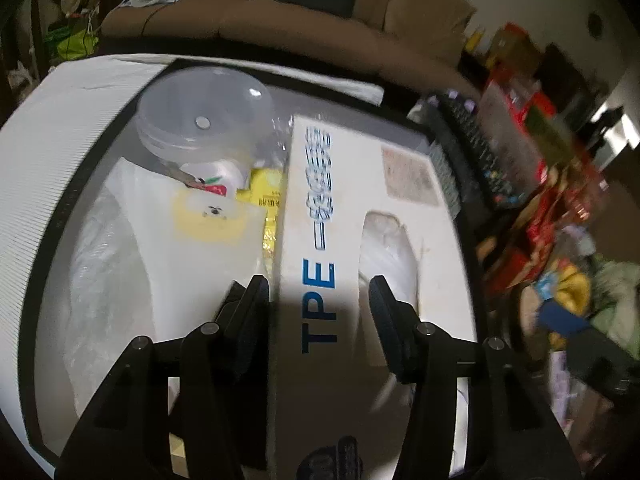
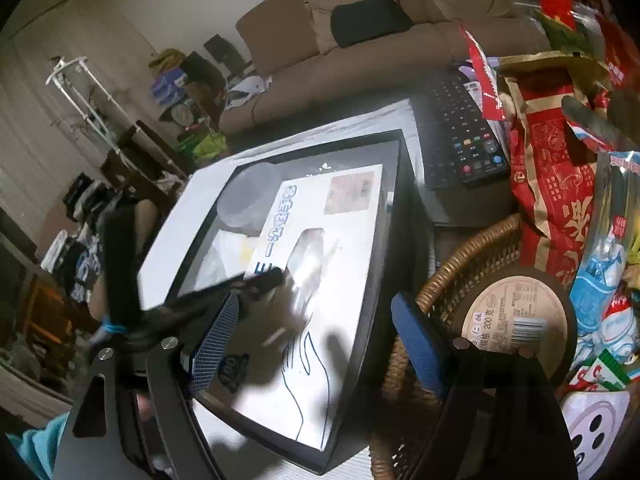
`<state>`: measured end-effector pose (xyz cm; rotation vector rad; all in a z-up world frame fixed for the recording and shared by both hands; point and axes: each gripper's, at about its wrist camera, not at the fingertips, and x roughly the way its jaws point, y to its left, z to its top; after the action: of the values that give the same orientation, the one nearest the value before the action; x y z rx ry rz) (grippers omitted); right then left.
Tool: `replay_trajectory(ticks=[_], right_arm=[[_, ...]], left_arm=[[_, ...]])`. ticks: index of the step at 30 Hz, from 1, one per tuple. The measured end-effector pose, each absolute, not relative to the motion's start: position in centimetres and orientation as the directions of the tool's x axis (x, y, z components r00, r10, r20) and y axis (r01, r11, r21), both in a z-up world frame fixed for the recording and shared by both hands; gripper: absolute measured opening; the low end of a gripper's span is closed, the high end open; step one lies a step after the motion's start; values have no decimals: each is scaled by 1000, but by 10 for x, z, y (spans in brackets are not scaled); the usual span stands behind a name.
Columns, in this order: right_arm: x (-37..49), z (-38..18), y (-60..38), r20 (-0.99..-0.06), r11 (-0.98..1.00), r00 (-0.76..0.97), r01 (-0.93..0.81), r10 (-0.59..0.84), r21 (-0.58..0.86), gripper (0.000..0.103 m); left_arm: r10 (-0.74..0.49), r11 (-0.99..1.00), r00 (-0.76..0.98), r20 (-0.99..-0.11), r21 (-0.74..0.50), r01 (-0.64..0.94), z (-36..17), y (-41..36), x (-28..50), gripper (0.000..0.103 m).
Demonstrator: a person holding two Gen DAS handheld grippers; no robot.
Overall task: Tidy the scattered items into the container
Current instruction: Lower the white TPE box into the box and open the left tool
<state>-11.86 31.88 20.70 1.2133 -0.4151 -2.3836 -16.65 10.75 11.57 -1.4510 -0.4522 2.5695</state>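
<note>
A black-rimmed box (image 2: 390,216) serves as the container. It shows in the left wrist view too, with its rim (image 1: 76,184) at the left. Inside lie a white "TPE" glove box (image 1: 352,200), also in the right wrist view (image 2: 340,240), a clear plastic tub (image 1: 200,112), white plastic bags (image 1: 120,248) and a yellow packet (image 1: 268,196). My left gripper (image 1: 318,298) is open, its fingers either side of the glove box's near end. My right gripper (image 2: 316,340) is open and empty, above the container's near right corner.
A black remote (image 2: 460,132) lies beyond the container. A wicker basket (image 2: 448,272) holding a round labelled tin (image 2: 516,320) stands right of it. Red snack bags (image 2: 556,184) and other packets pile at the far right. A brown sofa (image 2: 360,48) stands behind.
</note>
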Motion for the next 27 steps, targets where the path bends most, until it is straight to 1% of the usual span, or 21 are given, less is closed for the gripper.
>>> replay_trajectory(ticks=[4, 6, 8, 9, 11, 13, 15, 17, 18, 20, 21, 24, 27], right_arm=[[-115, 208, 320, -679, -857, -529, 237, -509, 458, 82], [-111, 209, 320, -675, -857, -534, 237, -509, 458, 82], [-109, 209, 319, -679, -861, -536, 238, -502, 449, 82], [-108, 210, 317, -683, -867, -538, 241, -493, 436, 82], [-100, 212, 309, -698, -888, -550, 251, -459, 386, 82], [-92, 212, 296, -715, -909, -561, 258, -417, 327, 82], [-82, 210, 281, -737, -932, -572, 254, -361, 259, 82], [-73, 208, 270, -745, -942, -579, 250, -331, 224, 86], [-68, 207, 264, -746, -946, -584, 246, -320, 214, 87], [-60, 204, 254, -747, -951, -591, 240, -304, 197, 100], [-56, 203, 249, -748, -953, -595, 237, -295, 187, 103], [-46, 199, 236, -749, -962, -607, 216, -265, 166, 103], [-41, 193, 230, -749, -965, -608, 182, -263, 191, 103]], left_arm=[[301, -928, -546, -782, -372, 21, 133, 78, -161, 51], [296, -929, -558, -775, -370, 20, 142, 67, -158, 56], [279, -943, -567, -775, -333, -10, 150, 63, -153, 62], [259, -955, -571, -779, -295, -31, 153, 64, -150, 65], [224, -972, -579, -784, -219, -81, 157, 66, -139, 77], [185, -983, -583, -791, -138, -123, 158, 70, -127, 85], [152, -986, -590, -793, -80, -147, 159, 71, -114, 87], [131, -987, -600, -789, -50, -150, 161, 67, -100, 100], [126, -988, -607, -785, -46, -145, 163, 63, -93, 103], [119, -990, -617, -778, -47, -132, 166, 54, -81, 103], [118, -991, -616, -779, -49, -128, 166, 51, -77, 103], [104, -992, -608, -787, -40, -119, 165, 41, -67, 103], [104, -993, -609, -786, -48, -108, 163, 32, -54, 103]])
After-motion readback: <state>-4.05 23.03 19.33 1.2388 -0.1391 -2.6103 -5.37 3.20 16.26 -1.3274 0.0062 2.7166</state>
